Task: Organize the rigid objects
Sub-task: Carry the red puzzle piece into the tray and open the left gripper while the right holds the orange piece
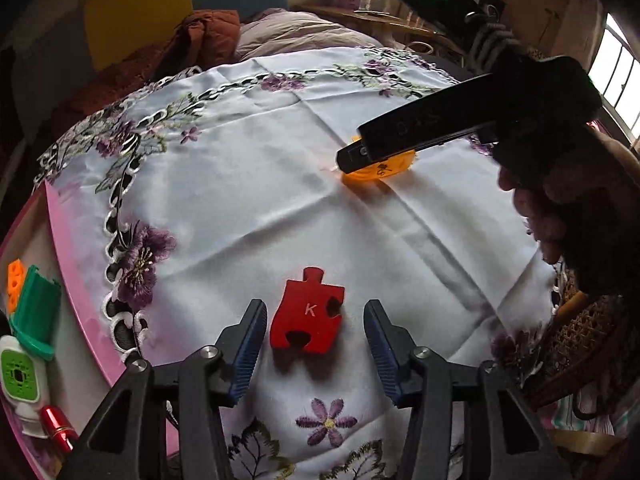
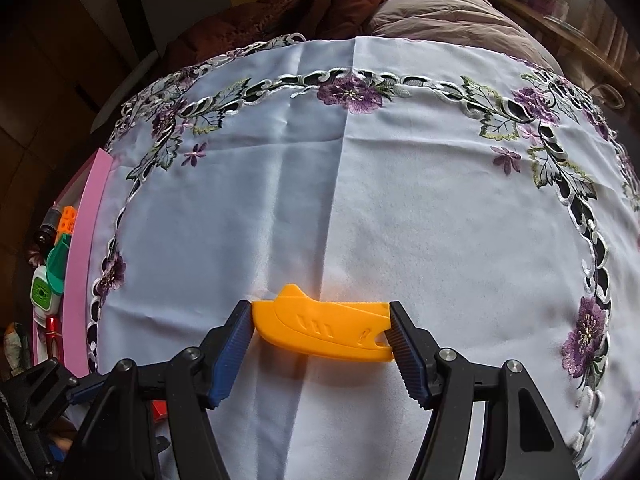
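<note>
Two claws over the embroidered cloth, one gripping, one empty.

We saw the right claw (image 2: 322,334) closed on an orange plastic piece (image 2: 320,330), its blue pads (image 2: 236,344) pressing each end, the piece held just above the white tablecloth (image 2: 360,200) on the counter. In the left wrist view the left claw (image 1: 314,332) stood with its pads apart and clear of a red puzzle piece (image 1: 308,314) (marked with a white K), which lay flat on the cloth between the fingers. We noted a pink tray (image 1: 76,264) at the left edge of the counter, holding a green plastic piece (image 1: 34,312), an orange block (image 1: 15,284), a white and green gadget (image 1: 20,376) and a red lipstick (image 1: 58,426). We saw a hand (image 1: 560,208) around the right claw's handle, and a bed with a brown quilt (image 2: 320,4) beyond the counter.
</note>
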`<state>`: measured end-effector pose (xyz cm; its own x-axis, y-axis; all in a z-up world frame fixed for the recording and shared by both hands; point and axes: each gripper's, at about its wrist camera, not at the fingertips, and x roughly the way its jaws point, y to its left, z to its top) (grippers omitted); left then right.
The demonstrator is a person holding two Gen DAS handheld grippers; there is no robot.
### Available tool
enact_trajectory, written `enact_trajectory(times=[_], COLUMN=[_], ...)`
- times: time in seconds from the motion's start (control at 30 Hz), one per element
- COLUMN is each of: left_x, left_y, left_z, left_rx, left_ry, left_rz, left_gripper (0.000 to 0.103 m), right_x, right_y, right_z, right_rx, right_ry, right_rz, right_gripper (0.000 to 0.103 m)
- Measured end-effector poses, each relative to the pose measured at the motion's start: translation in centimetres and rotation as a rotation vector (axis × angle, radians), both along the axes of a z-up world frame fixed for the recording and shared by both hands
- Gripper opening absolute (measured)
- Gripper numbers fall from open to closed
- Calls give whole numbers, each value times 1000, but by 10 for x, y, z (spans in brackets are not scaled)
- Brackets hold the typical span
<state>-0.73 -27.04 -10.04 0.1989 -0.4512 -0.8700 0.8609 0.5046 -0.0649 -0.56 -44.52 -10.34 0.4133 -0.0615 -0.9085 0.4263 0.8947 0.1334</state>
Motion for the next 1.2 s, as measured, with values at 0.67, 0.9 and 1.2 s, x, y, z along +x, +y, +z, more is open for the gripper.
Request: enact_trajectory(times=[0.67,0.9,1.2], left_x=[-4,-3,-2], left_y=[56,67,81], left_z=[53,58,61], left_rx=[-183,-203,-219], left_ry=[-81,-74,-68], left_rz=[245,269,296], left_gripper=[35,35,35], right_x=[8,9,10], right_y=[13,17,19], right_z=[-5,-6,-7], right_rx=[-115,-156,-189], right_ry=[32,32,35], right_rz=[47,58,74], right_gripper=[65,66,66])
